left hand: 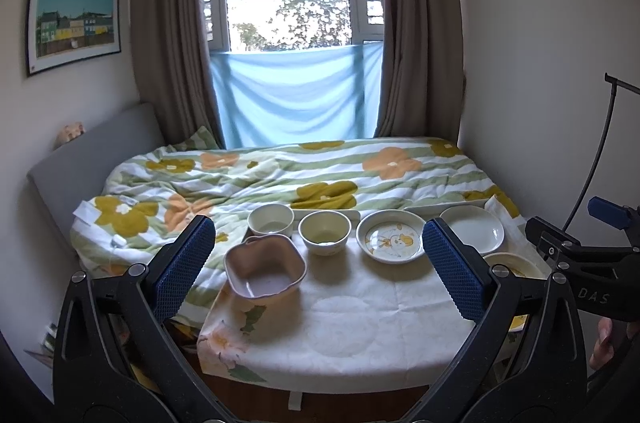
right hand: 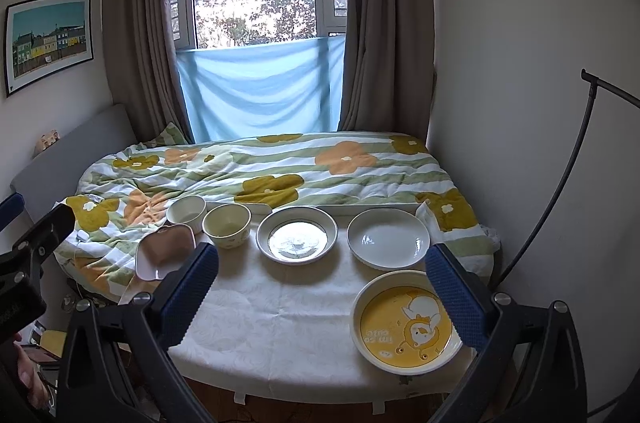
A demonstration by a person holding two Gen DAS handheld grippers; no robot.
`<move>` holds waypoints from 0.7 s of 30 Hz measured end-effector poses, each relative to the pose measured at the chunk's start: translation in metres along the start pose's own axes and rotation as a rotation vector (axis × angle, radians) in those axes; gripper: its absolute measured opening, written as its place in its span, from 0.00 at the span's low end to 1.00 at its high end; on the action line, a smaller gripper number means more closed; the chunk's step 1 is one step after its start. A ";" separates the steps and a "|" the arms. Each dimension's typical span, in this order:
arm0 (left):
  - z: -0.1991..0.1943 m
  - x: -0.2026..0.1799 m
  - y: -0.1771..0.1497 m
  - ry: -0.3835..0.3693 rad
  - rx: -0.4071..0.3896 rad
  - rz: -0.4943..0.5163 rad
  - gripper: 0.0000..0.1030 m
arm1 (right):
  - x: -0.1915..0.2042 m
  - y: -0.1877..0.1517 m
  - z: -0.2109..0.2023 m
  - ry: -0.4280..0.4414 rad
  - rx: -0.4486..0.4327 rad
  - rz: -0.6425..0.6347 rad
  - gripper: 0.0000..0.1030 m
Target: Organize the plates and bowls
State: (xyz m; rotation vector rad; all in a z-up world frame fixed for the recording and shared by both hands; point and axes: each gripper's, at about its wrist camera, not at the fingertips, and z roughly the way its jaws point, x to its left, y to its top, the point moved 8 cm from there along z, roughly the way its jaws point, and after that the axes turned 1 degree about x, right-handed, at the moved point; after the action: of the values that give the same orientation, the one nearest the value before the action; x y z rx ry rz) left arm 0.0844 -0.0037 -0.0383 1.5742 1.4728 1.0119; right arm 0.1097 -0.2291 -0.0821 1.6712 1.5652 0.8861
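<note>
Bed (right hand: pixel 280 167) filled the back; my white-clothed table (right hand: pixel 280 323) sat against it. On the cloth: yellow plate (right hand: pixel 404 327) front right, white plate (right hand: pixel 386 237) behind it, patterned plate (right hand: pixel 297 234) mid-row, two cream bowls (right hand: pixel 226 225) (right hand: pixel 186 209) further left, pink bowl (left hand: pixel 264 271) front left. My left gripper (left hand: pixel 318 269) and right gripper (right hand: pixel 322 293) both hung released, holding nothing.

On the table (right hand: pixel 280 323), two bowls (right hand: pixel 226 225) and two plates (right hand: pixel 387 238) line the far edge.

Pink bowl (left hand: pixel 265 271); yellow cartoon plate (right hand: pixel 406 321); white plate (right hand: pixel 387 238); floral quilt (left hand: pixel 280 175).
</note>
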 end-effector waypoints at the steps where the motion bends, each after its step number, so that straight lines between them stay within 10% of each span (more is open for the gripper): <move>1: -0.001 0.000 0.000 -0.003 -0.001 -0.001 1.00 | 0.001 0.000 0.000 0.002 0.001 0.001 1.00; 21: -0.004 0.005 0.000 -0.013 -0.002 -0.013 1.00 | 0.003 -0.001 0.000 0.002 0.001 0.000 1.00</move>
State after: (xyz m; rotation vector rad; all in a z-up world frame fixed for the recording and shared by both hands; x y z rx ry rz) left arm 0.0809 0.0012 -0.0364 1.5646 1.4713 0.9938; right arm 0.1088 -0.2256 -0.0829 1.6717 1.5665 0.8875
